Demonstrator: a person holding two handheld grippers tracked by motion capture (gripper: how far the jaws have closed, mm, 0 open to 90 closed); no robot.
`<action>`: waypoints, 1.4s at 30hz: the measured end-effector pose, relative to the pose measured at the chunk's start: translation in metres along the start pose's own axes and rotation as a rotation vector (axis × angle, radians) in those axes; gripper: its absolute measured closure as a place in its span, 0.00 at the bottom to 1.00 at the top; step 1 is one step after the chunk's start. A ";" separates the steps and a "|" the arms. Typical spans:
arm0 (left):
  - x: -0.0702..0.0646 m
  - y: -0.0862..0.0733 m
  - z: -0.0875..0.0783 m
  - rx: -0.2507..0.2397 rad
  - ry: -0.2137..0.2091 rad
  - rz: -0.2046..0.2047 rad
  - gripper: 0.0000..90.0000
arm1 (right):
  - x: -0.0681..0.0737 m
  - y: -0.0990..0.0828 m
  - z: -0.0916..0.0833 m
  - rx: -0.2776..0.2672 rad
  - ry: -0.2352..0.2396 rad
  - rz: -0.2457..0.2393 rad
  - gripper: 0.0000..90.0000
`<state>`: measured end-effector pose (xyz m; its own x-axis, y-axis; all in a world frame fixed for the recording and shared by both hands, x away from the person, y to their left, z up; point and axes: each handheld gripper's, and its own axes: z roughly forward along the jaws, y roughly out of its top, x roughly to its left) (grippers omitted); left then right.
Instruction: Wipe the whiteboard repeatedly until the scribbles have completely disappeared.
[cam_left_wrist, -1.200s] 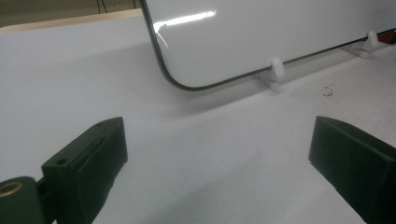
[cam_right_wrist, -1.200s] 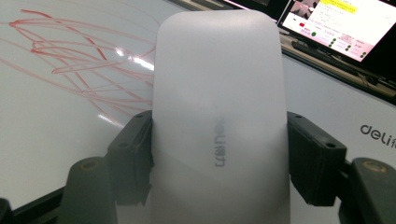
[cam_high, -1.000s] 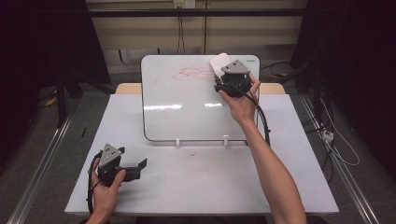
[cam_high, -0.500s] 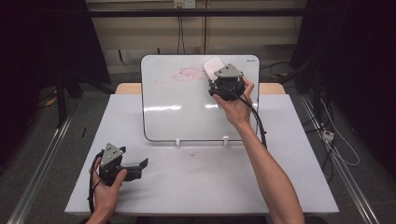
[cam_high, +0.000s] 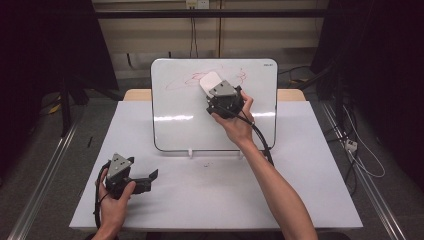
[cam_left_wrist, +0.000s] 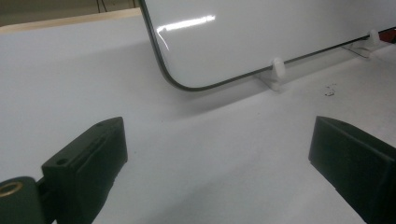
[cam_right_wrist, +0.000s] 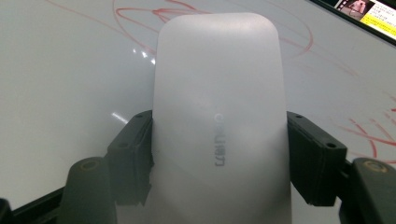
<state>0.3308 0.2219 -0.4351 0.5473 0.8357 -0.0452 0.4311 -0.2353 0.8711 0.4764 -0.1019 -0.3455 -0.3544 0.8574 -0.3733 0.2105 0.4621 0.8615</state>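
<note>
A whiteboard (cam_high: 185, 125) stands tilted on small clips at the back of the table, with red scribbles (cam_high: 182, 80) near its top. My right gripper (cam_high: 212, 87) is shut on a white eraser (cam_high: 210, 81), which lies flat against the board over the scribbles. In the right gripper view the eraser (cam_right_wrist: 219, 116) sits between both black jaws, with red lines (cam_right_wrist: 364, 135) around it. My left gripper (cam_high: 150, 177) rests on the table at the front left, held by a hand, its jaws open with nothing between them. In its own view the left gripper (cam_left_wrist: 219, 154) faces the whiteboard's lower corner (cam_left_wrist: 187, 84).
The white table (cam_high: 300, 165) carries the board on clips (cam_high: 191, 151). A small dark speck (cam_high: 206, 165) lies in front of the board. Cables (cam_high: 360, 150) trail on the floor to the right, and a metal rail (cam_high: 45, 170) runs along the left.
My right gripper has slid the eraser leftward and slightly down across the top of the board. The left gripper has stayed put.
</note>
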 end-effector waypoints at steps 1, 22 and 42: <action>0.000 0.000 0.000 0.000 -0.001 -0.003 0.05 | -0.002 0.000 -0.001 0.004 0.010 0.001 0.35; 0.003 -0.002 -0.005 -0.002 0.018 -0.008 0.05 | -0.052 0.002 -0.007 0.052 -0.038 0.103 0.35; 0.002 -0.002 -0.002 0.006 0.018 -0.004 0.05 | -0.115 -0.031 -0.032 0.080 -0.156 0.229 0.35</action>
<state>0.3290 0.2250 -0.4360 0.5326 0.8455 -0.0392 0.4375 -0.2354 0.8679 0.4811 -0.2215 -0.3180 -0.1458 0.9632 -0.2259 0.3423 0.2633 0.9019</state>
